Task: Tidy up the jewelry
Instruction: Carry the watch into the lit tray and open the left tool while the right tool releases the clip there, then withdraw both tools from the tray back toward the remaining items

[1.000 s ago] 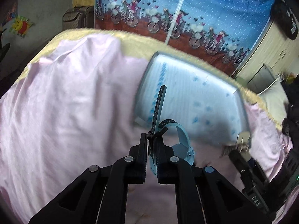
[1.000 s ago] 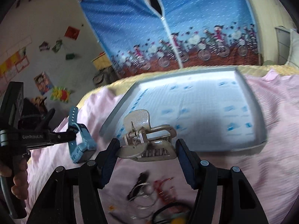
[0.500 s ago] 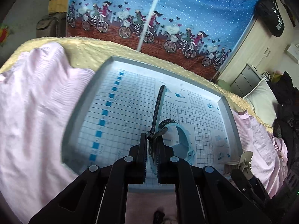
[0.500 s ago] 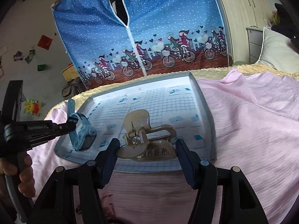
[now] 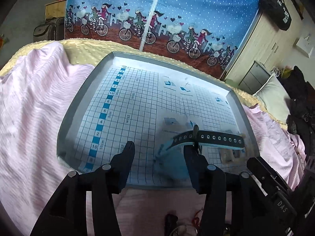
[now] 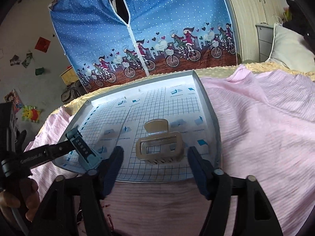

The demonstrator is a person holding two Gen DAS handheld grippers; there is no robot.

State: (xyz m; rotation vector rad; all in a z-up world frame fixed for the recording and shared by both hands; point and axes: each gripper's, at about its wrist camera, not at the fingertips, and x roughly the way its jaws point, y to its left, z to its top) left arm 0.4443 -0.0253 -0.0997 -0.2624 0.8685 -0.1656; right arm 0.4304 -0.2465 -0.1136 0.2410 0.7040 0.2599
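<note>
Broadly, my workspace is a bed under a pink sheet point(image 6: 265, 127), with a grey grid-printed tray point(image 5: 65, 122) laid flat on it as the collecting spot, which is why both grippers hover at its near edge. My left gripper point(image 5: 159, 149) has its 2 fingers spread wide; the teal watch point(image 5: 208, 139) lies blurred in the tray, its strap against the right finger, so I judge it released, not held. My right gripper point(image 6: 155, 153) is likewise spread, and the beige hair claw clip point(image 6: 159, 145) rests on the tray between its fingers, touching neither.
</note>
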